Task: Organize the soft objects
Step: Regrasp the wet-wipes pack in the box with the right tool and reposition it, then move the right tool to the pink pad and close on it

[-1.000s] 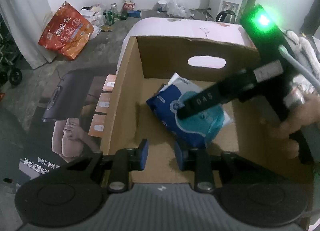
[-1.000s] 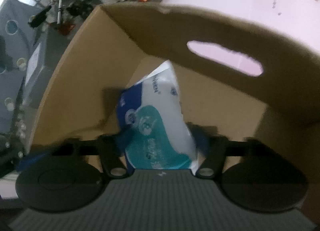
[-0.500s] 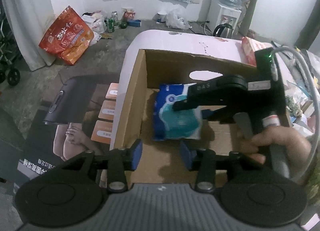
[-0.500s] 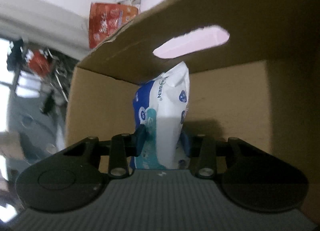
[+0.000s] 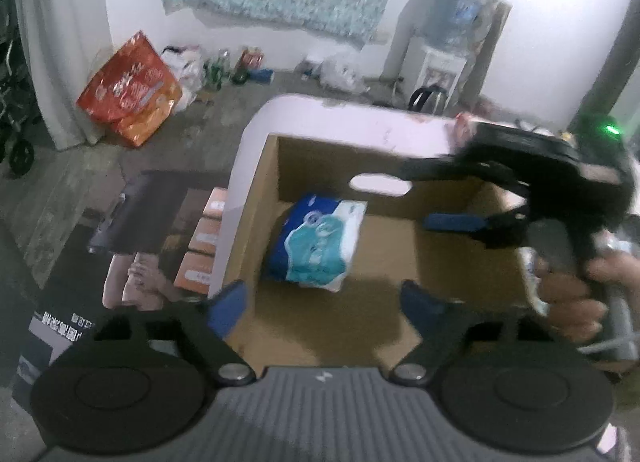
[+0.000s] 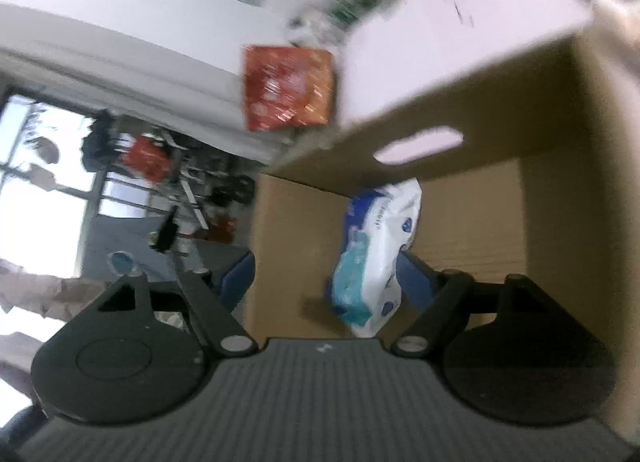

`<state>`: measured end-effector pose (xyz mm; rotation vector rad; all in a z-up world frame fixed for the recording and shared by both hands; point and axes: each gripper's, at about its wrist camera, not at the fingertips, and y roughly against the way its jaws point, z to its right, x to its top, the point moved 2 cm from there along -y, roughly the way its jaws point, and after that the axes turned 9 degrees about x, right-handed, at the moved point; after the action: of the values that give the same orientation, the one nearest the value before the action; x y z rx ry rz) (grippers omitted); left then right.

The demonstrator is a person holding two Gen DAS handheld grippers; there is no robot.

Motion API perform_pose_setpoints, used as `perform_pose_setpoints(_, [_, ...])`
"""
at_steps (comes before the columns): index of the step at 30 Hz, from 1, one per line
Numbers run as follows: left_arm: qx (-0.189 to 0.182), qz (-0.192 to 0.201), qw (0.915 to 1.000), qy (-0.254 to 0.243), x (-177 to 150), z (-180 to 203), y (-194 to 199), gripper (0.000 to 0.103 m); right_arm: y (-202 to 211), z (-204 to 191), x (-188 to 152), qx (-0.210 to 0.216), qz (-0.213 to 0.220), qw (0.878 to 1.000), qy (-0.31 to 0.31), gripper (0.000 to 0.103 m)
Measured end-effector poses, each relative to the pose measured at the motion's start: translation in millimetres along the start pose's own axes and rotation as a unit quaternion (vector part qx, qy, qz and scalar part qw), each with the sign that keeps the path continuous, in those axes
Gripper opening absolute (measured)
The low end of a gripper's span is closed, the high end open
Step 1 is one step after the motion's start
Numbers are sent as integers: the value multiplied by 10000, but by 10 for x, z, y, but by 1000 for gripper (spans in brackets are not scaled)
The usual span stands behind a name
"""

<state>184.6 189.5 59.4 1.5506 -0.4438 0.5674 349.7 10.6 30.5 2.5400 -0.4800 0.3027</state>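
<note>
Blue, teal and white plastic wraps the soft tissue pack [image 5: 318, 243], a plump, slightly crumpled pack with small round logos, and we see it lying free on the floor of the open cardboard box [image 5: 448, 262], near the wall with the oval handle hole [image 5: 380, 185]. Our left gripper [image 5: 324, 298] hangs over the near edge of the box with its jaws just opened wide and nothing between them. Our right gripper [image 5: 436, 198], held by a hand [image 5: 576, 298], has also just been opening; its blue pads [image 6: 412, 276] stand apart, the pack loose between them.
</note>
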Motion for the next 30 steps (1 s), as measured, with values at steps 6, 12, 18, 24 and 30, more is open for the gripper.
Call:
perform_pose_setpoints(6, [-62, 288, 9993, -208, -112, 229, 451, 94, 1376, -165, -203, 615, 258, 9959, 610, 81])
perform_pose_setpoints(12, [-316, 531, 9968, -499, -361, 680, 849, 97, 3171, 53, -589, 611, 1084, 9856, 1148, 84])
perform_pose_setpoints(18, [-517, 841, 9910, -904, -672, 1402, 1088, 97, 4418, 706, -1261, 79, 1921, 9749, 1123, 87])
perform_pose_setpoints(24, [-566, 968, 9756, -1888, -831, 2402, 1069, 97, 4625, 1283, -1587, -469, 2079, 9728, 904, 87])
perform_pose_setpoints(30, [-512, 319, 9614, -2685, -620, 3321, 609, 97, 4217, 1845, -1559, -352, 2185, 9748, 262, 87])
